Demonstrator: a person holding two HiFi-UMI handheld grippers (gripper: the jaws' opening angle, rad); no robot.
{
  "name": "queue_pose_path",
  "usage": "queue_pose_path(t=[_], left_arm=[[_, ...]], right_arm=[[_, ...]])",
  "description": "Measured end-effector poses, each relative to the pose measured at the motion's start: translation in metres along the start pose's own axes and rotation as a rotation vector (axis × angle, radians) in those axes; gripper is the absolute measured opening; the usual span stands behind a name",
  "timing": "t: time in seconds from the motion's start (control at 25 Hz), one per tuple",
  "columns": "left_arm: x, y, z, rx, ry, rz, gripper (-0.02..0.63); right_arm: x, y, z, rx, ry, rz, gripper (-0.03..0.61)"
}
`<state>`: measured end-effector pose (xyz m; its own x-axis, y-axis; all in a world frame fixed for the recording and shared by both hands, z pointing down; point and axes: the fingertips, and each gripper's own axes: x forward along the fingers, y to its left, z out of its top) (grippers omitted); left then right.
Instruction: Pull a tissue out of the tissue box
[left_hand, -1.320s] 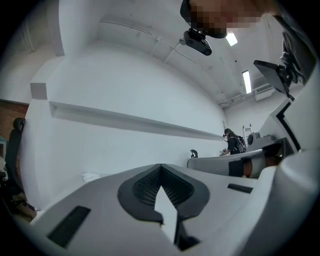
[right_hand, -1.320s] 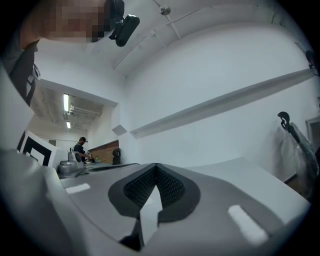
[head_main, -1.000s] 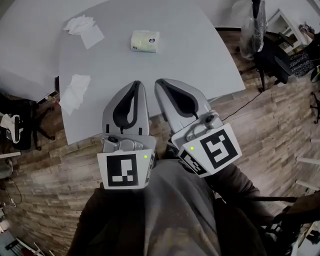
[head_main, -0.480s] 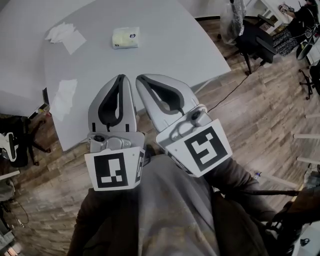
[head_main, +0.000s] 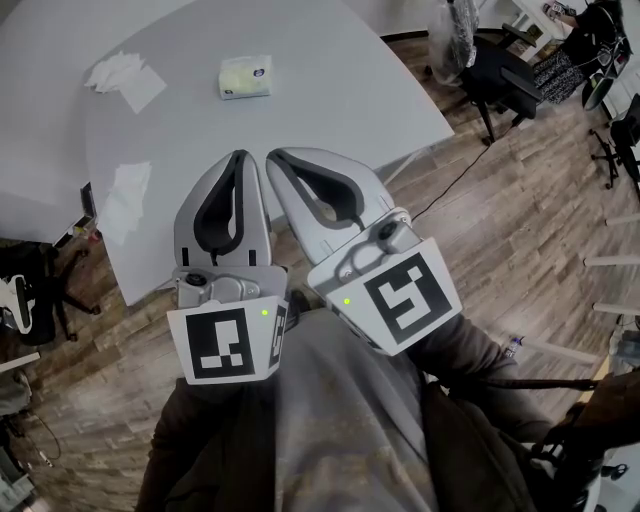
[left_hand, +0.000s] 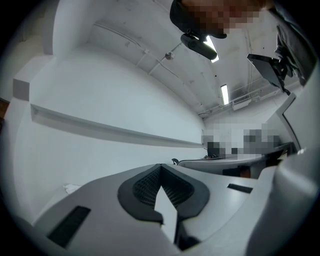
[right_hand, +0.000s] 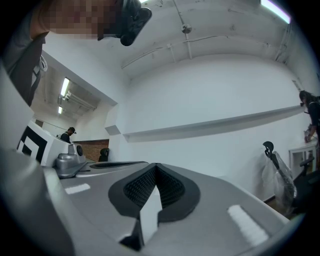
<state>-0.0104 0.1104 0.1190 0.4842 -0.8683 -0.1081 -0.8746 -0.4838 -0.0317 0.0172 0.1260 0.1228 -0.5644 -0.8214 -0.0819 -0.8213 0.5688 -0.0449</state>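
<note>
Left gripper (head_main: 240, 158) & right gripper (head_main: 277, 160) side by side, near edge, both jaws closed, empty; small pale-yellow tissue box (head_main: 245, 77) far off on light-grey table (head_main: 340, 90).

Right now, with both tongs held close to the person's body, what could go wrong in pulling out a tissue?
The tissue box lies loose, far across the table; a one-sided pull may lift or drag it. The left tongs and right tongs are both shut and empty; reaching in without opening would likely shove the box. Loose tissues near it could be grabbed by mistake.
</note>
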Motion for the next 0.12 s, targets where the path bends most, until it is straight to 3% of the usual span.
queue_pose_path(t=[0.12], left_arm=[[0.0009, 0.0031, -0.0003, -0.001, 0.005, -0.005, -0.002]], right_arm=[[0.0039, 0.0006, 0.0013, 0.000, 0.000, 0.000, 0.000]])
